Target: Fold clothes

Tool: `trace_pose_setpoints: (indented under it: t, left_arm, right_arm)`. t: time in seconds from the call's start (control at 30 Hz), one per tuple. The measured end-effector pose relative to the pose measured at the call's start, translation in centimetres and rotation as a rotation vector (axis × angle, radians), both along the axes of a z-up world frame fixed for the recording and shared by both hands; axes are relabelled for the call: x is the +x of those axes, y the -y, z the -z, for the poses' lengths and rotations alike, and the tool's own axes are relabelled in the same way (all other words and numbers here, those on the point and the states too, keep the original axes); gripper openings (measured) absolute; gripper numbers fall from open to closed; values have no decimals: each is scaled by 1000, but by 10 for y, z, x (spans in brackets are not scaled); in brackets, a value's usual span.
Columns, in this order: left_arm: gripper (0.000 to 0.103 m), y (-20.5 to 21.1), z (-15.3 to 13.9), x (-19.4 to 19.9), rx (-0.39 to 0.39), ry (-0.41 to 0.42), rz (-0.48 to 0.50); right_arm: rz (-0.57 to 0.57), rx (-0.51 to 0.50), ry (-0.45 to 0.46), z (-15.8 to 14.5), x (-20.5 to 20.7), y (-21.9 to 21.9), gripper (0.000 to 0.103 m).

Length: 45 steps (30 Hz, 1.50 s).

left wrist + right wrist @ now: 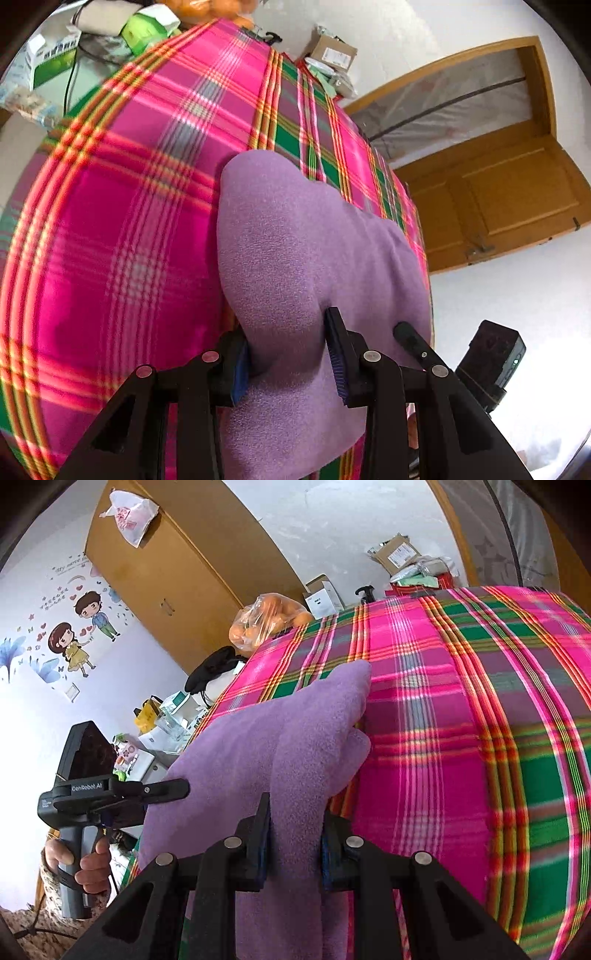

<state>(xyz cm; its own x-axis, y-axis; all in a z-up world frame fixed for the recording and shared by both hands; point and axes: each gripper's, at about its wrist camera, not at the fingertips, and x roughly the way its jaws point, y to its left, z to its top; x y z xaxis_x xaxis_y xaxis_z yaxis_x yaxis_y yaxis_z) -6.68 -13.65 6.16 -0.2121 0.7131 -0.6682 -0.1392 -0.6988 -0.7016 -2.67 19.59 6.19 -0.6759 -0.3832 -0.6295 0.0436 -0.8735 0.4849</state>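
A purple fleece garment [295,236] lies partly on the table under a pink and green plaid cloth [122,206]. My left gripper [290,363] is shut on a thick fold of the garment's near edge, with fabric bulging between its blue pads. In the right wrist view my right gripper [295,845] is shut on another bunch of the same garment [258,738], which rises from its jaws toward the plaid cloth [461,738]. The left gripper [173,790] shows there at the left, held by a hand [90,867], its fingers reaching into the fabric. The right gripper [413,341] shows beside the garment's right edge.
A bag of oranges [266,620], small boxes [325,598] and a cardboard box [397,552] crowd the table's far end. Green and white cartons [55,59] stand beyond the table's left side. A wooden door [509,199] and a wooden wardrobe [177,576] stand against the walls.
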Motion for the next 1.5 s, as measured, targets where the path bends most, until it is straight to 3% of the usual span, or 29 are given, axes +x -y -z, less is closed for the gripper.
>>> trace_pose_setpoints:
  t: [0.33, 0.57, 0.97, 1.5]
  left_arm:
    - [39, -8, 6, -21, -4, -12, -13]
    - [50, -8, 15, -21, -1, 15, -16]
    - [51, -11, 16, -1, -9, 18, -47]
    - [51, -19, 15, 20, -63, -13, -67]
  right_arm:
    - [17, 23, 20, 17, -12, -2, 24]
    - [52, 32, 27, 26, -4, -4, 34]
    - [84, 139, 10, 22, 36, 7, 37]
    - [135, 154, 41, 26, 86, 17, 37]
